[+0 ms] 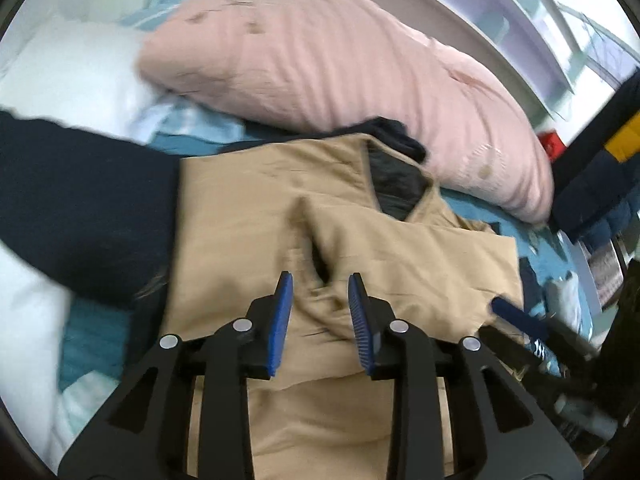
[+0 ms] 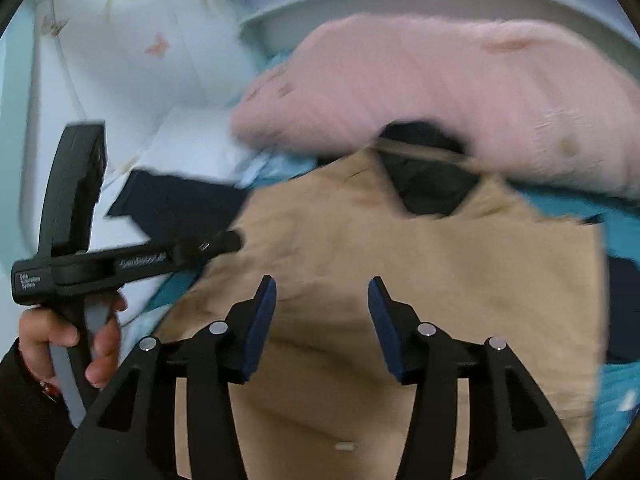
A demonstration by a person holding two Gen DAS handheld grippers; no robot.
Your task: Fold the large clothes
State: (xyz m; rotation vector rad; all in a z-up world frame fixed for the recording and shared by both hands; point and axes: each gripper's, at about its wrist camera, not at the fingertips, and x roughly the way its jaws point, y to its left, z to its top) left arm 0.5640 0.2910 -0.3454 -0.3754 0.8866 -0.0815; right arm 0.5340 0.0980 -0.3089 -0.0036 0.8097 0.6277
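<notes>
A tan garment [image 1: 360, 240] with a dark lining at its neck [image 1: 394, 186] lies spread on the bed, wrinkled in the middle. My left gripper [image 1: 320, 282] hovers just over a raised crease of it, jaws a little apart, with no pad pressing on the cloth. In the right wrist view the same tan garment [image 2: 400, 280] fills the middle. My right gripper [image 2: 322, 282] stands open above it with nothing between its fingers. A hand [image 2: 68, 336] at the left edge holds the other tool's handle. Both views are blurred.
A big pink pillow [image 1: 320, 52] lies just behind the garment, against a pale headboard [image 1: 460, 12]. Dark navy cloth [image 1: 80, 200] lies to the garment's left. White bedding [image 1: 60, 76] and a teal sheet [image 2: 616, 220] surround it. Dark clutter [image 1: 592, 184] sits at the right.
</notes>
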